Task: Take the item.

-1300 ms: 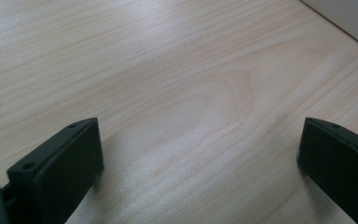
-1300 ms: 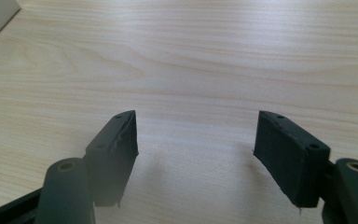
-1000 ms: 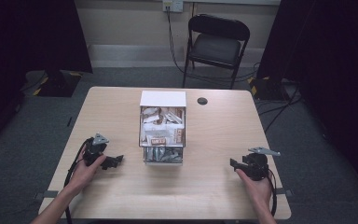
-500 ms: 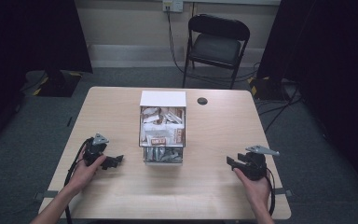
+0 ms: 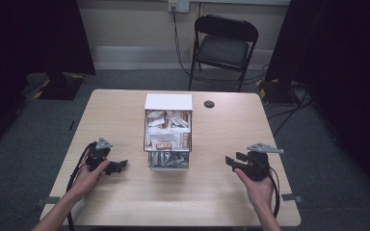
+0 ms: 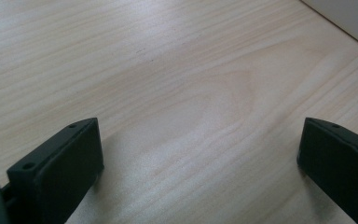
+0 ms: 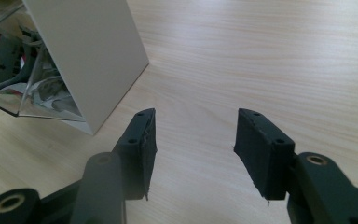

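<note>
My right hand-held gripper (image 7: 193, 154), its jaws just narrowing on nothing, nears the box (image 5: 168, 131) of what look like packets; left hand-held gripper (image 6: 198, 163) spread over the worktop (image 5: 125, 202).

**A box full of snack packets**

A box (image 5: 168, 131) stands upright in the middle of the high view, on the table. Its top part is white. Its front is clear, so shiny packets (image 5: 167, 139) show inside, piled up. In the right gripper view it sits at the upper left.
</note>
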{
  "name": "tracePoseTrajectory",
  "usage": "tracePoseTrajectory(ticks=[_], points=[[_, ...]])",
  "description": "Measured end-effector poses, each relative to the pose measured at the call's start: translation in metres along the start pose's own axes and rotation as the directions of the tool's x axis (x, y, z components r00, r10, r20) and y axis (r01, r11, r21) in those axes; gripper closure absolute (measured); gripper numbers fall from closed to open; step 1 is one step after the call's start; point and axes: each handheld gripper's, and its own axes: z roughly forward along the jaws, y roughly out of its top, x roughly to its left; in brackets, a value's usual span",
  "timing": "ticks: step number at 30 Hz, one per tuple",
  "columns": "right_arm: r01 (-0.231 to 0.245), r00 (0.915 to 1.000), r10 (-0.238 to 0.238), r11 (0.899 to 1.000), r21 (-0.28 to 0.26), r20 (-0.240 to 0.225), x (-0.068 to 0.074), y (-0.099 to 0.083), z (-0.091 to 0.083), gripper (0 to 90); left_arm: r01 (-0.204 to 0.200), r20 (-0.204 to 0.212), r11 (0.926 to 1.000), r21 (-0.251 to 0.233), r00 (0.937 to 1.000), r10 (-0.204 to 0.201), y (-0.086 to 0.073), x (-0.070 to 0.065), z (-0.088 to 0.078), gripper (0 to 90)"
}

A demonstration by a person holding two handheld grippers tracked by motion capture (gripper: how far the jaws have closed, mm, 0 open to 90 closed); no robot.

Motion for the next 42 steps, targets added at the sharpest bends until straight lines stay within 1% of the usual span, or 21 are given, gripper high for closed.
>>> tracePoseTrajectory(ticks=[3, 6, 9, 11, 13, 15, 18, 21, 23, 27, 29, 31, 34, 37, 39, 42], points=[[0.007, 1.0, -0.007, 1.0, 0.0, -0.007, 0.003, 0.004, -0.001, 48.0, -0.004, 0.0, 1.0, 0.003, 1.0, 0.004, 0.0, 0.0, 0.0, 0.0], [0.004, 0.9999, -0.004, 1.0, -0.014, -0.009, 0.004, 0.01, -0.004, 48.1, 0.0, 0.0, 1.0, 0.0, 1.0, 0.0, 0.0, 0.0, 0.0, 0.0], [0.001, 0.9999, -0.002, 0.999, -0.034, -0.015, 0.005, 0.017, -0.006, 48.1, 0.0, 0.0, 1.0, 0.0, 1.0, 0.0, 0.0, 0.0, 0.0, 0.0], [0.014, 0.9997, -0.015, 0.999, -0.048, -0.022, 0.007, 0.021, -0.007, 49.3, 0.0, 0.0, 1.0, 0.0, 1.0, 0.0, 0.0, 0.0, 0.0, 0.0], [0.012, 0.9994, -0.014, 0.998, -0.063, -0.032, 0.01, 0.026, -0.008, 49.9, 0.0, 0.0, 1.0, 0.0, 1.0, 0.0, 0.0, 0.0, 0.0, 0.0], [0.016, 0.999, -0.019, 0.997, -0.074, -0.042, 0.011, 0.032, -0.009, 50.3, 0.0, 0.0, 1.0, 0.0, 1.0, 0.0, 0.0, 0.0, 0.0, 0.0], [0.027, 0.9989, -0.03, 0.995, -0.093, -0.036, 0.014, 0.042, -0.011, 51.4, 0.0, 0.0, 1.0, 0.0, 1.0, 0.0, 0.0, 0.0, 0.0, 0.0], [0.018, 0.9983, -0.024, 0.993, -0.113, -0.054, 0.013, 0.053, -0.016, 52.6, 0.0, 0.0, 1.0, 0.0, 1.0, 0.0, 0.0, 0.0, 0.0, 0.0], [0.028, 0.9987, -0.033, 0.993, -0.114, -0.038, 0.014, 0.06, -0.019, 52.7, -0.001, 0.0, 1.0, 0.0, 1.0, 0.001, 0.0, 0.0, 0.0, 0.0], [0.023, 0.9972, -0.032, 0.992, -0.125, -0.068, 0.016, 0.071, -0.024, 52.7, 0.0, 0.0, 1.0, 0.0, 1.0, 0.0, 0.0, 0.0, 0.0, 0.0], [0.026, 0.9959, -0.036, 0.993, -0.119, -0.084, 0.018, 0.076, -0.024, 52.7, 0.0, 0.0, 1.0, 0.0, 1.0, 0.0, 0.0, 0.0, 0.0, 0.0], [0.034, 0.9948, -0.044, 0.993, -0.111, -0.092, 0.022, 0.081, -0.024, 52.7, 0.0, 0.0, 1.0, 0.0, 1.0, 0.0, 0.0, 0.0, 0.0, 0.0], [0.046, 0.9934, -0.059, 0.991, -0.124, -0.099, 0.028, 0.088, -0.026, 53.5, 0.0, 0.0, 1.0, 0.0, 1.0, 0.0, 0.0, 0.0, 0.0, 0.0], [0.052, 0.9926, -0.067, 0.988, -0.149, -0.102, 0.032, 0.094, -0.028, 54.1, 0.0, 0.0, 1.0, 0.0, 1.0, 0.0, 0.0, 0.0, 0.0, 0.0], [0.054, 0.9912, -0.072, 0.986, -0.159, -0.111, 0.035, 0.094, -0.027, 54.2, 0.0, 0.0, 1.0, 0.0, 1.0, 0.0, 0.0, 0.0, 0.0, 0.0], [0.058, 0.9904, -0.076, 0.986, -0.153, -0.116, 0.04, 0.092, -0.024, 56.4, 0.0, 0.0, 1.0, 0.0, 1.0, 0.0, 0.0, 0.0, 0.0, 0.0]])
